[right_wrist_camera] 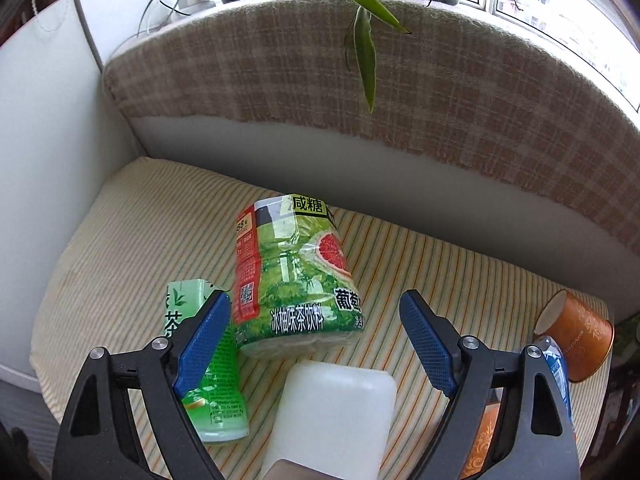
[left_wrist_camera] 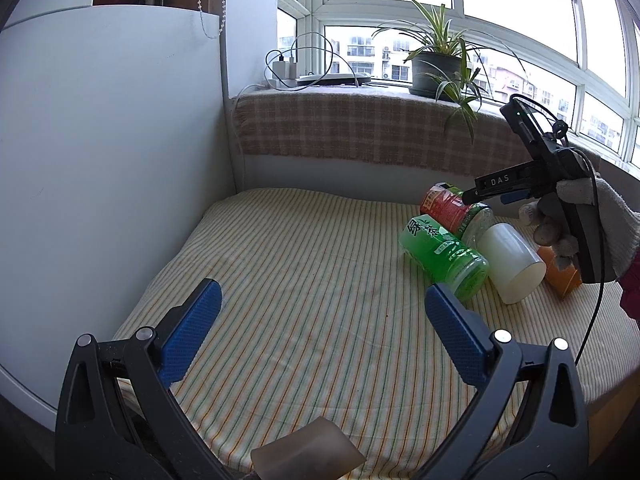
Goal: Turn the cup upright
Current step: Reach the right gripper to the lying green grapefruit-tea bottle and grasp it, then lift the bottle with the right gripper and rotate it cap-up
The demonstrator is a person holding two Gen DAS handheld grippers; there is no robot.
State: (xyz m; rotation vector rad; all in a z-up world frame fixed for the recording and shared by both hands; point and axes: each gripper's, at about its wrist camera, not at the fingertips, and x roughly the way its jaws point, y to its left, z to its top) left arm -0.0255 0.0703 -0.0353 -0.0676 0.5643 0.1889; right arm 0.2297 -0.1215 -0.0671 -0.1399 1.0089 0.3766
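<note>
A white plastic cup (left_wrist_camera: 510, 262) lies on its side on the striped cushion (left_wrist_camera: 300, 280), its mouth toward the front right. In the right wrist view the white cup (right_wrist_camera: 334, 412) lies between and just below the open jaws of my right gripper (right_wrist_camera: 316, 340), not gripped. The right gripper also shows from outside in the left wrist view (left_wrist_camera: 480, 196), hovering above the cup. My left gripper (left_wrist_camera: 320, 332) is open and empty over the bare cushion, left of the cup.
A green tea cup (left_wrist_camera: 444, 256) and a red-green grapefruit tea cup (right_wrist_camera: 296, 276) lie on their sides next to the white cup. An orange cup (right_wrist_camera: 576, 344) lies at the right. A plaid-covered ledge (left_wrist_camera: 360, 128) with a potted plant (left_wrist_camera: 436, 68) is behind.
</note>
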